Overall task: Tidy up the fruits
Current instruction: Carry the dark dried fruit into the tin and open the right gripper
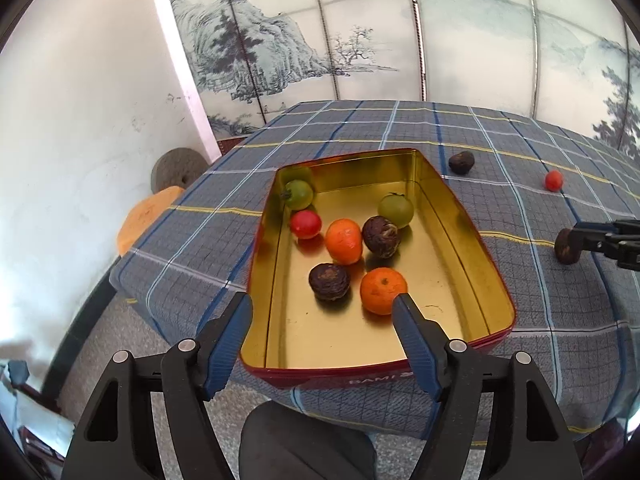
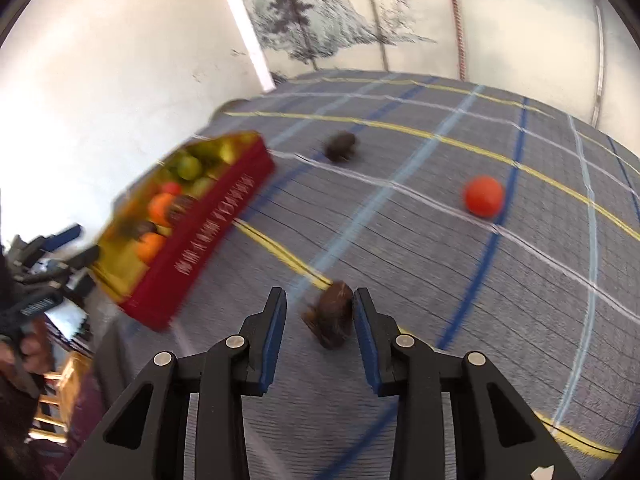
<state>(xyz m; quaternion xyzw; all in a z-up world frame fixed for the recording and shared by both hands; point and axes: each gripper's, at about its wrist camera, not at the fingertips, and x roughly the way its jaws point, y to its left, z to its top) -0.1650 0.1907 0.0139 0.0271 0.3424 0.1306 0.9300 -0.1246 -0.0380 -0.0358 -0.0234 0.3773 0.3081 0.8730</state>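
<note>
Your left gripper [image 1: 322, 308] stood wide apart over the near end of the red tin [image 1: 496, 280], nothing between its fingers. Ahead of it in the tin lay two oranges [image 1: 383, 290], two green fruits [image 1: 396, 210], two dark wrinkled fruits [image 1: 329, 281] and one red tomato [image 1: 305, 224]. Your right gripper [image 2: 320, 312] was narrow, with a dark fruit [image 2: 331, 320] between its fingers (blurred; it touched the right pad, contact with the other unclear). Beyond it on the checked cloth [image 2: 440, 280]: another dark fruit [image 2: 340, 146] and a red tomato [image 2: 483, 195].
</note>
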